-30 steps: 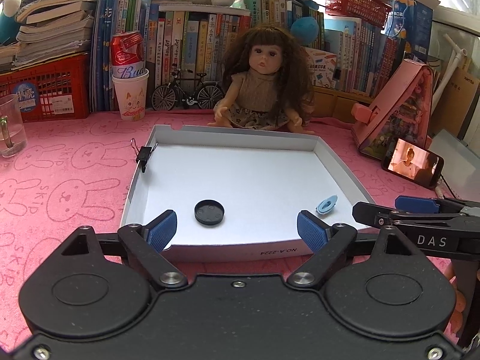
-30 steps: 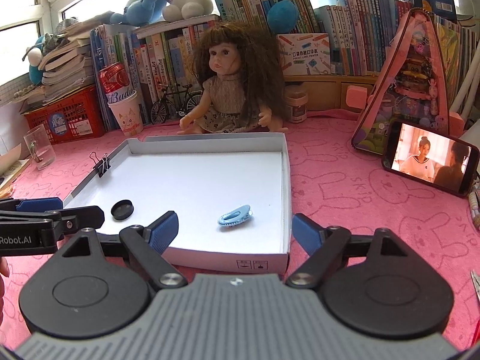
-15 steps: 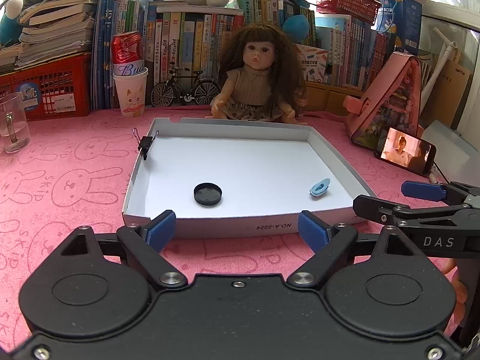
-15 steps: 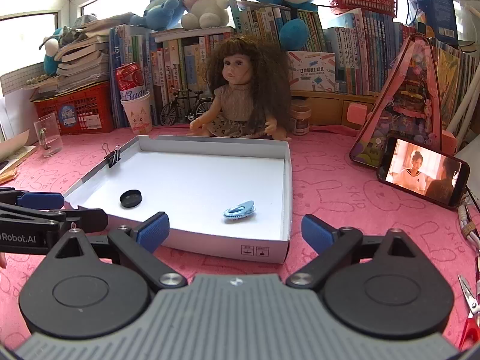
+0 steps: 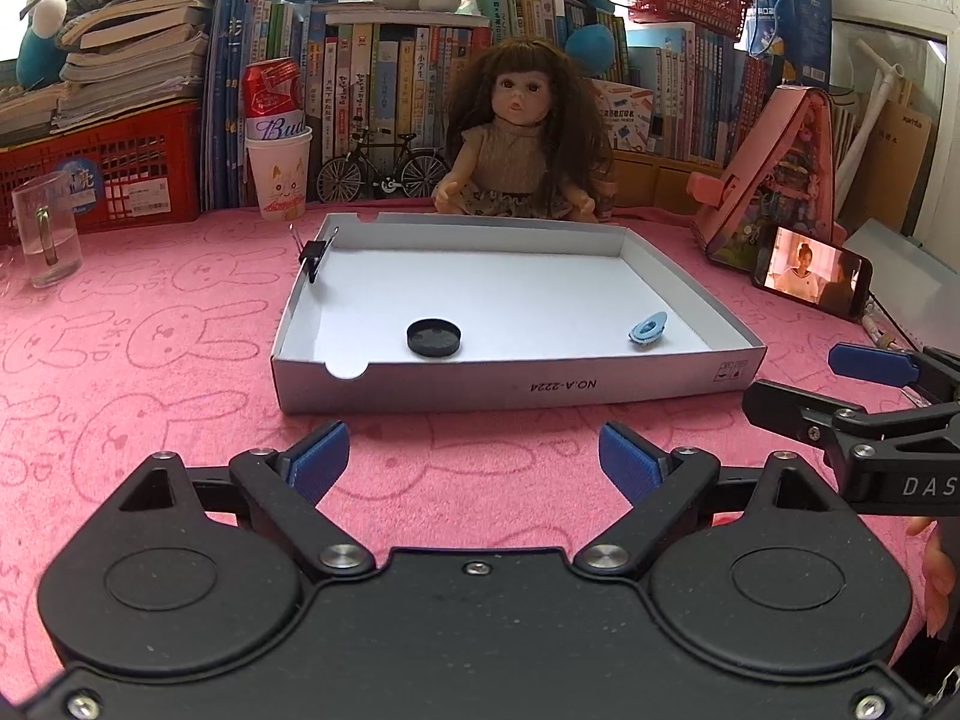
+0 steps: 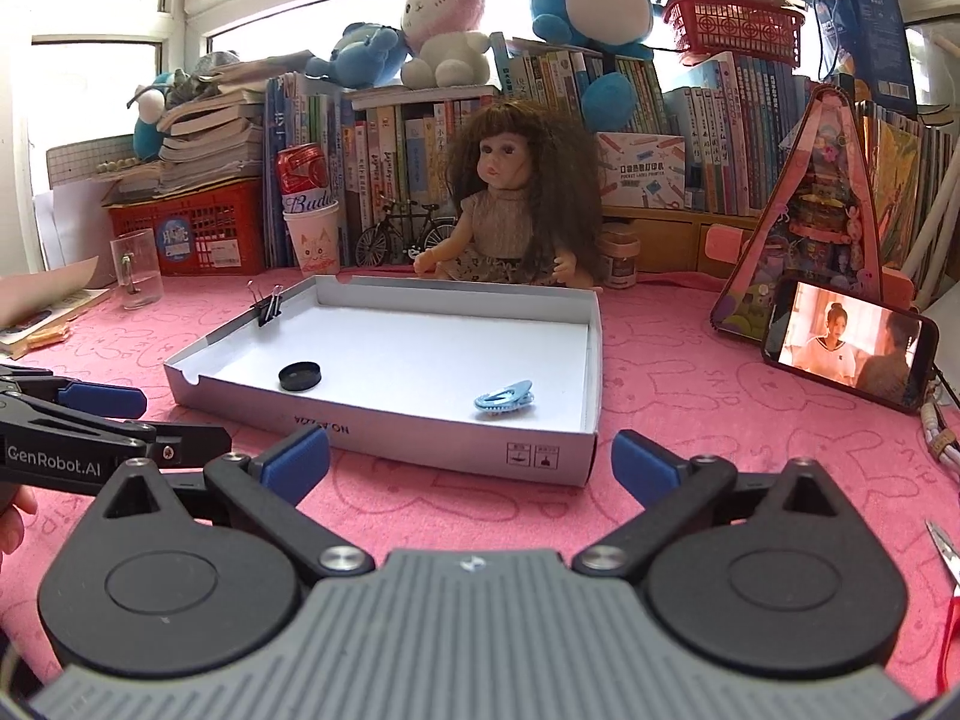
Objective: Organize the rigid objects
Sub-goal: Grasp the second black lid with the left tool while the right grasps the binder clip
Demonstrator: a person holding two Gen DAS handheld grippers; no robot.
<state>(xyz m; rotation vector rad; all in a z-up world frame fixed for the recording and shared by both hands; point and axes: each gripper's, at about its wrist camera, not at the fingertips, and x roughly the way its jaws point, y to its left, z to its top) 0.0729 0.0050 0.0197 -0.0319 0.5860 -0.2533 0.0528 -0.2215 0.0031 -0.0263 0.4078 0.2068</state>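
A shallow white box tray [image 5: 516, 387] [image 6: 420, 444] lies on the pink cloth. Inside it are a black round lid [image 5: 434, 336] [image 6: 300, 376] and a light blue hair clip [image 5: 648, 327] [image 6: 504, 396]. A black binder clip [image 5: 313, 253] [image 6: 268, 307] grips the tray's left wall. My left gripper [image 5: 474, 462] is open and empty, in front of the tray's near wall. My right gripper [image 6: 471, 462] is open and empty, in front of the tray's near right corner. Each gripper shows at the edge of the other's view.
A doll [image 5: 522, 144] sits behind the tray. A phone [image 6: 849, 345] plays video at the right, by a pink triangular toy house [image 6: 810, 210]. A glass [image 5: 48, 231], a paper cup with a can [image 5: 279, 174], a model bicycle [image 5: 384, 171], red crates and books line the back. Scissors [image 6: 948, 558] lie at far right.
Both grippers have pulled back from the tray toward me, staying open. The tray's near wall, first between the fingers, now lies well ahead of them.
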